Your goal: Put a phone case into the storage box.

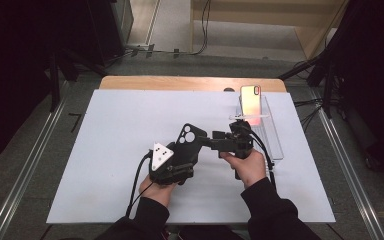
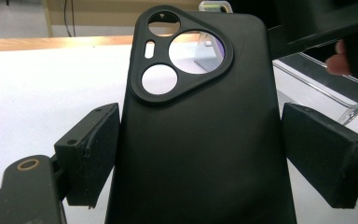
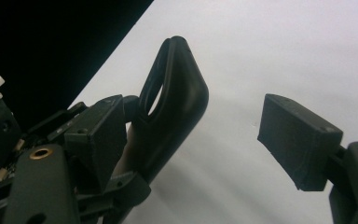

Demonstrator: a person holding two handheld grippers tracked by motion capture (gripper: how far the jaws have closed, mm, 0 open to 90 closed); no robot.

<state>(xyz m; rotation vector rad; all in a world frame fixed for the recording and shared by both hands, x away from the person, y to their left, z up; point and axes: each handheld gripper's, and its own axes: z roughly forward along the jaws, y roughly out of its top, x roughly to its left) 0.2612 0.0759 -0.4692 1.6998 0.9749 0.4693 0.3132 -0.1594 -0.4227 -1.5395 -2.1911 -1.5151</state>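
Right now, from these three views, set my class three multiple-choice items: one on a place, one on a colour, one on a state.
1. Where does the phone stand?
A. in the clear stand at the table's far right
B. flat at the near left corner
C. on the floor

2. What colour is the phone case?
A. white
B. black
C. red

3. How is the right gripper?
A. shut on the phone
B. open
C. shut on nothing

Key: 1 A, the phone stands upright in the clear stand. 2 B, the phone case clamped in the left gripper is black. 3 B, one pad stands well apart from the phone case.
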